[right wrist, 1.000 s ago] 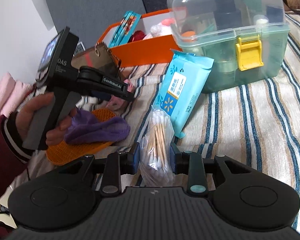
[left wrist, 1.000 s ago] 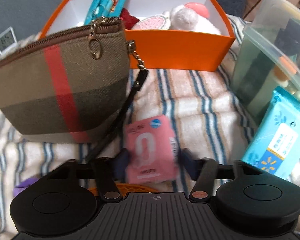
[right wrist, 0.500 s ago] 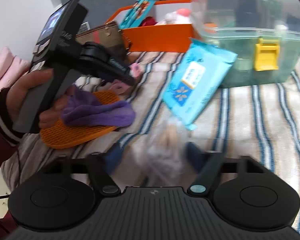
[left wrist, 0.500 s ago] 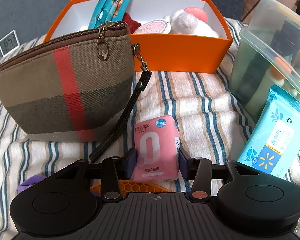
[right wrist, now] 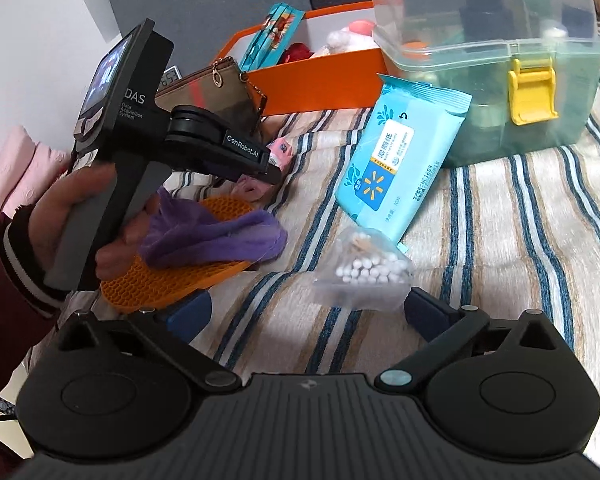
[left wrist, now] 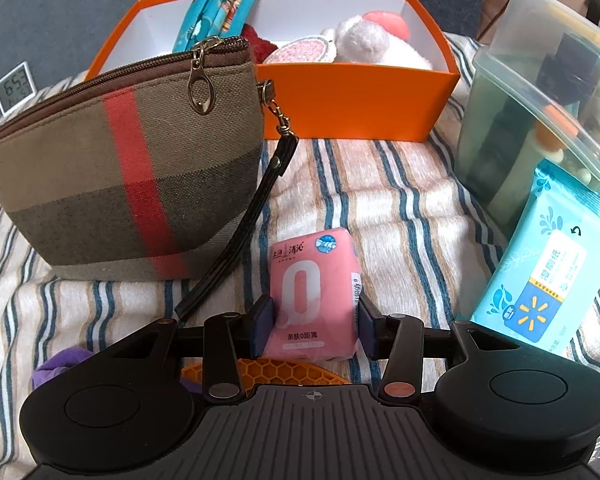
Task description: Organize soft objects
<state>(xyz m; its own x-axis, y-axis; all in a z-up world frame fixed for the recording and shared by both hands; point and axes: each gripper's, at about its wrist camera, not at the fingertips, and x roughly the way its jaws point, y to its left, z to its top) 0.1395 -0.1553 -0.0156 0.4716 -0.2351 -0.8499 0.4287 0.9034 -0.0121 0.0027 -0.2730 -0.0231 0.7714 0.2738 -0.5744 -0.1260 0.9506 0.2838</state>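
My left gripper [left wrist: 314, 326] is shut on a pink tissue packet [left wrist: 312, 296], its blue pads pressing both sides. The right wrist view shows the same gripper [right wrist: 278, 162], held by a person's hand [right wrist: 80, 208], with the packet [right wrist: 279, 149] at its tip. My right gripper [right wrist: 306, 312] is opening, jaws spread wide. A clear bag of cotton swabs [right wrist: 364, 270] lies on the striped bedcover just ahead of the fingers, touched by neither pad. An orange box [left wrist: 360, 100] at the back holds plush toys and a blue pouch.
A plaid zip pouch [left wrist: 120, 184] stands left of the packet. A blue wet-wipes pack [right wrist: 396, 148] leans on a clear latched plastic box [right wrist: 500, 80] at the right. A purple cloth [right wrist: 212, 236] lies on an orange honeycomb mat [right wrist: 172, 284]. A small clock [left wrist: 14, 88] sits far left.
The right gripper let go of the cotton swab bag, which dropped onto the bedcover, and its jaws spread wide. The left pads closed in onto the pink packet.
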